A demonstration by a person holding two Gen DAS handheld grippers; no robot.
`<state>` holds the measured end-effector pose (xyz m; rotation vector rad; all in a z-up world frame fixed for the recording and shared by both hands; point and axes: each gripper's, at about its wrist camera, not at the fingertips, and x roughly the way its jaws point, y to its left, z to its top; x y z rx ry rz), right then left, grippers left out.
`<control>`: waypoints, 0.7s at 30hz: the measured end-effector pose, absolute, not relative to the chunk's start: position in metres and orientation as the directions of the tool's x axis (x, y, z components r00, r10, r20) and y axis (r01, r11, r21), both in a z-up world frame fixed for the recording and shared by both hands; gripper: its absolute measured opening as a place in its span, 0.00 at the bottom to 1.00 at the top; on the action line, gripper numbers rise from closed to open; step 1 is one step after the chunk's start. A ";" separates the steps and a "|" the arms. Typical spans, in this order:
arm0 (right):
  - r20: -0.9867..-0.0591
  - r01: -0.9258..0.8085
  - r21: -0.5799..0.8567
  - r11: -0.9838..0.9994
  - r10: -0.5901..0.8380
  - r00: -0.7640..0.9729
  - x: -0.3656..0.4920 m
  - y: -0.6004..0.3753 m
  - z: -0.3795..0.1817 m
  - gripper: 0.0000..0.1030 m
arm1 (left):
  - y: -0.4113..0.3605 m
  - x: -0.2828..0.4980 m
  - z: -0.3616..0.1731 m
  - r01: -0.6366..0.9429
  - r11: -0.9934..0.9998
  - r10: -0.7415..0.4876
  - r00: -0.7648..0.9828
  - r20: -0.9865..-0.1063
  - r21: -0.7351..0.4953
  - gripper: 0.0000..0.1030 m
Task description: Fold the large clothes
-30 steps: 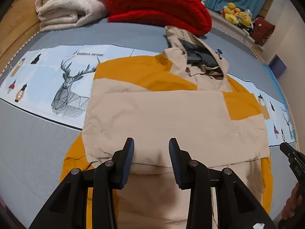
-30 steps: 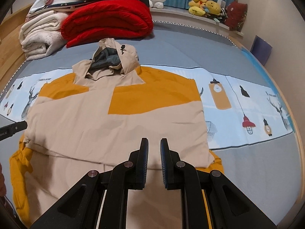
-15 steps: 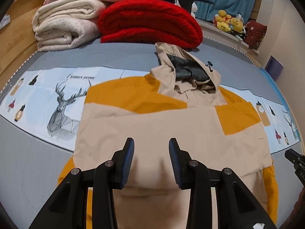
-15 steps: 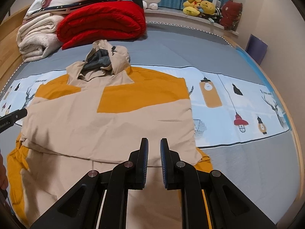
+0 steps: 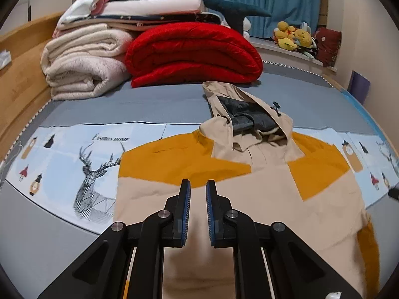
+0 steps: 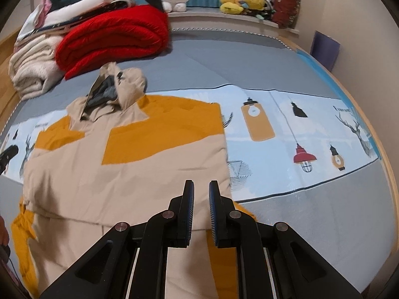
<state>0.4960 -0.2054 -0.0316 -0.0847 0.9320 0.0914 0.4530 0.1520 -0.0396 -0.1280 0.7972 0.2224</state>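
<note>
A beige and mustard hooded jacket (image 5: 249, 199) lies flat on the bed, its lower part folded up over the body and its hood (image 5: 249, 114) pointing at the blankets. My left gripper (image 5: 198, 183) hovers over the jacket's middle. Its jaws are closing to a narrow gap with nothing between them. In the right wrist view the same jacket (image 6: 124, 179) fills the left half. My right gripper (image 6: 201, 184) hangs over its right edge, jaws also closing to a narrow gap and empty. The other gripper's tip (image 6: 7, 154) shows at the far left.
A rolled red quilt (image 5: 192, 49) and cream blankets (image 5: 82, 67) are stacked at the head of the bed, with plush toys (image 5: 291, 37) on a ledge behind. A wooden bed frame (image 5: 17, 57) runs along the left. A printed sheet band (image 5: 74, 154) crosses the grey bedding.
The left jaws have narrowed from a wide gap to a slim one. Both grippers have drawn back from the jacket, so more of the blanket stack shows. The jacket has not moved.
</note>
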 end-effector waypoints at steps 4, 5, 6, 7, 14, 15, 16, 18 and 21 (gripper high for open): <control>-0.815 -0.086 -0.010 0.996 0.041 0.579 0.503 -0.213 -0.033 0.12 | 0.164 0.507 -0.035 -0.258 0.963 0.124 0.669 -0.733 -0.072 0.11; -0.818 -0.085 -0.013 0.996 0.038 0.574 0.504 -0.214 -0.034 0.13 | 0.165 0.524 -0.035 -0.259 0.964 0.127 0.664 -0.737 -0.067 0.11; -0.824 -0.083 -0.021 0.996 0.030 0.566 0.506 -0.214 -0.035 0.13 | 0.166 0.535 -0.036 -0.256 0.964 0.124 0.662 -0.739 -0.067 0.11; -0.827 -0.080 -0.028 0.996 0.022 0.561 0.507 -0.215 -0.037 0.14 | 0.168 0.556 -0.038 -0.251 0.966 0.116 0.655 -0.747 -0.070 0.11; -0.851 -0.034 -0.043 0.999 -0.018 0.525 0.523 -0.228 -0.051 0.26 | 0.179 0.679 -0.059 -0.250 0.964 0.083 0.604 -0.793 -0.090 0.25; -0.852 -0.033 -0.047 0.998 -0.023 0.522 0.525 -0.228 -0.052 0.26 | 0.182 0.694 -0.065 -0.265 0.958 0.077 0.595 -0.800 -0.105 0.29; -0.854 -0.034 -0.049 0.998 -0.024 0.520 0.526 -0.228 -0.053 0.26 | 0.187 0.709 -0.071 -0.284 0.951 0.068 0.584 -0.809 -0.125 0.38; -0.856 -0.039 -0.055 0.998 -0.027 0.517 0.528 -0.227 -0.056 0.26 | 0.196 0.734 -0.087 -0.325 0.932 0.047 0.553 -0.832 -0.163 0.41; -0.860 -0.047 -0.060 0.997 -0.028 0.509 0.530 -0.224 -0.061 0.26 | 0.205 0.763 -0.108 -0.379 0.908 0.043 0.508 -0.861 -0.178 0.41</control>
